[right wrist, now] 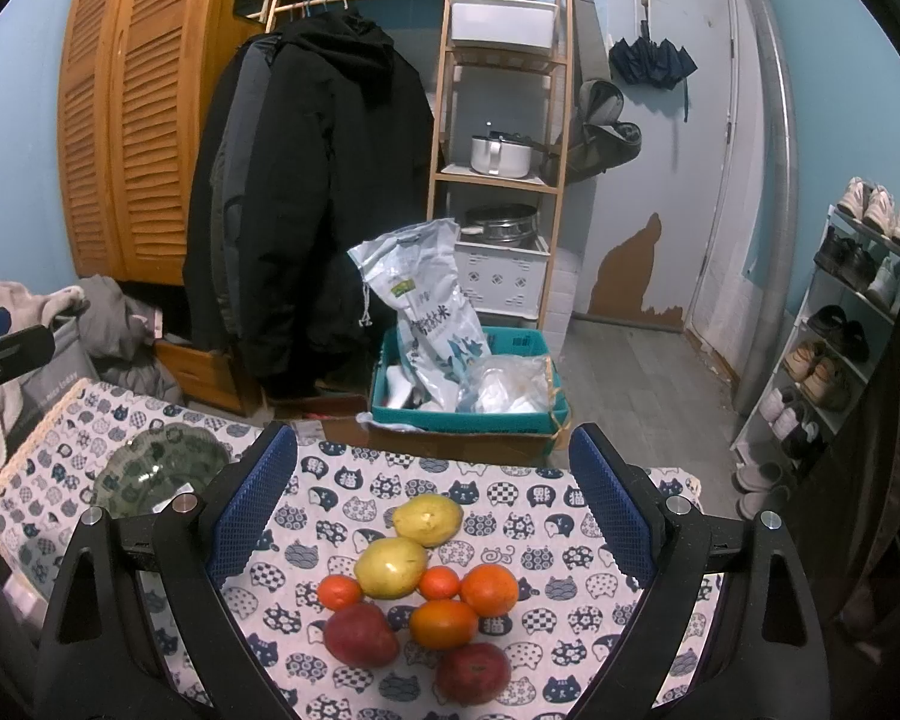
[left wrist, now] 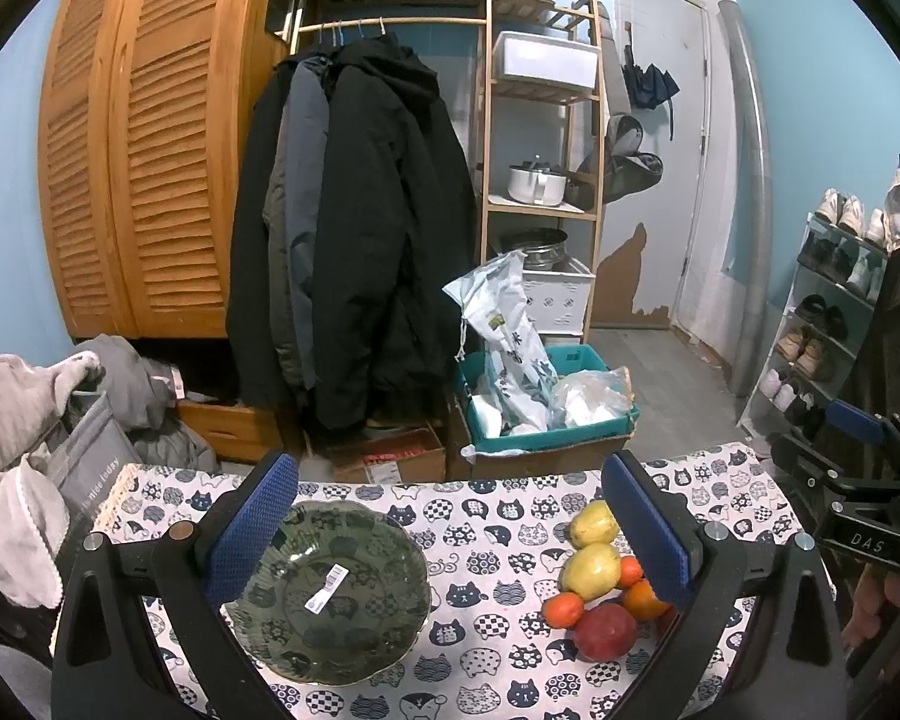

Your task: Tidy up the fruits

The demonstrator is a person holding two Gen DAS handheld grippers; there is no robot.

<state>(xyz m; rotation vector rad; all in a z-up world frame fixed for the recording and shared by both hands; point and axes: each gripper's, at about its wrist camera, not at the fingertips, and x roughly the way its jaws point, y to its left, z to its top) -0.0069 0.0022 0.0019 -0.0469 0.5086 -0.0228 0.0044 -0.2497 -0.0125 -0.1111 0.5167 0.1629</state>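
Fruit [right wrist: 420,594] still loose beside the empty bowl [left wrist: 330,594].
Right gripper [right wrist: 432,516], fingers wide, faces the pile and is nearer; left gripper [left wrist: 450,528], also wide, frames the bowl.

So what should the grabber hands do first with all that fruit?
Probably lower the right gripper onto the far yellow fruit, which lies loose at the edge of the pile, right between the open fingers. The glass bowl on the left has no fruit in it, and the left gripper hangs open over it, holding nothing, so the bowl looks ready to receive fruit.
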